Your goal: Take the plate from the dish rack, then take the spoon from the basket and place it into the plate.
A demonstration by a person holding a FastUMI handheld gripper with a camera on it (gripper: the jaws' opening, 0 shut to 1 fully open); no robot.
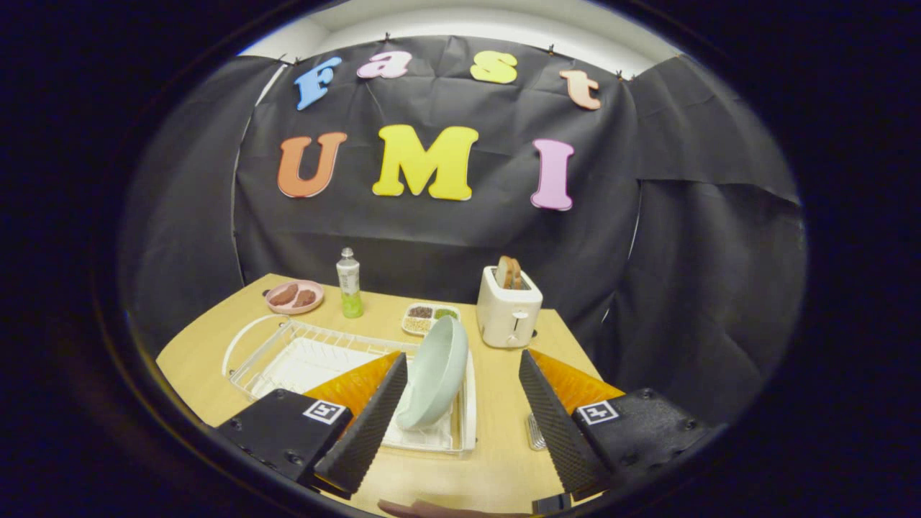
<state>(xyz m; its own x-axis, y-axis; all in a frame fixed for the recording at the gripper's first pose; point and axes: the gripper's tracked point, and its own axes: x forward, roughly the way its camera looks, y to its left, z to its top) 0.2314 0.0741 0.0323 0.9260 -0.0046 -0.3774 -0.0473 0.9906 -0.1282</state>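
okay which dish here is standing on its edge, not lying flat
The pale green plate in the white dish rack, between the open tool's fingers. The pink plate and divided snack tray lie flat.

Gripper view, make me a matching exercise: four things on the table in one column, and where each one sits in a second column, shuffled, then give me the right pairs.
Things:
1. pale green plate
2. toast
3. bottle
4. pink dish

Places:
A. standing between the pink dish and the divided snack tray
B. at the far corner of the table, beyond the dish rack
C. on edge in the dish rack, between the open fingers of the gripper
D. sticking out of the white toaster

Pairs: 1-C, 2-D, 3-A, 4-B
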